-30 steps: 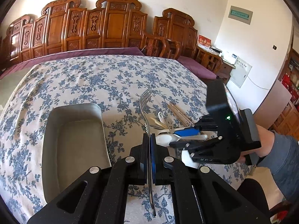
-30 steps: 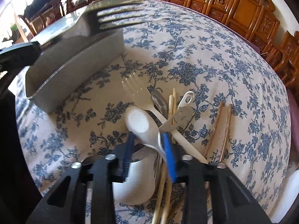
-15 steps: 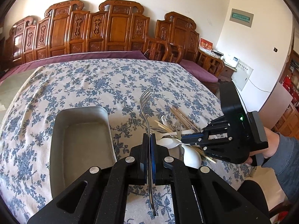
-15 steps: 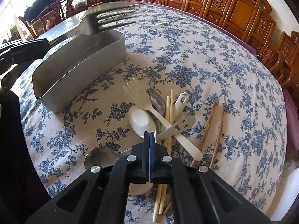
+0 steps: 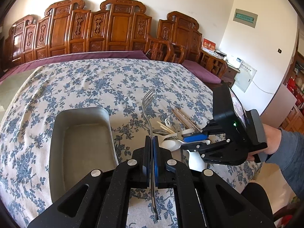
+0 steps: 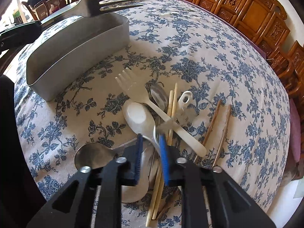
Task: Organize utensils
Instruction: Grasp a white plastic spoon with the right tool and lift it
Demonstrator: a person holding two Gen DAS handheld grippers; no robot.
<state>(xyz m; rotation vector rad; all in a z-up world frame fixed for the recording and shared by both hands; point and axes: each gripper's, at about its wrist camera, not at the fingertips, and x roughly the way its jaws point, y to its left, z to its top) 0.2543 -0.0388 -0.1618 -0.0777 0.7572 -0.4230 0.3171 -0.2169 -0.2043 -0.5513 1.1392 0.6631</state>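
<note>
Right jaws, pressed together half a second before, had just been opening again over the utensil pile; left grip unchanged.

Left wrist view: left gripper was clamped on the metal fork, tines up and forward, held clear just right of the empty metal tray, likely awaiting deposit. Right gripper reached into the pile. Right wrist view: right gripper stood slightly apart, astride the handle of the white spoon; whether the pads pressed it could not be told. White plastic fork, pale chopsticks, brown chopsticks and metal spoon lay crossed on the tablecloth, unsorted.
</note>
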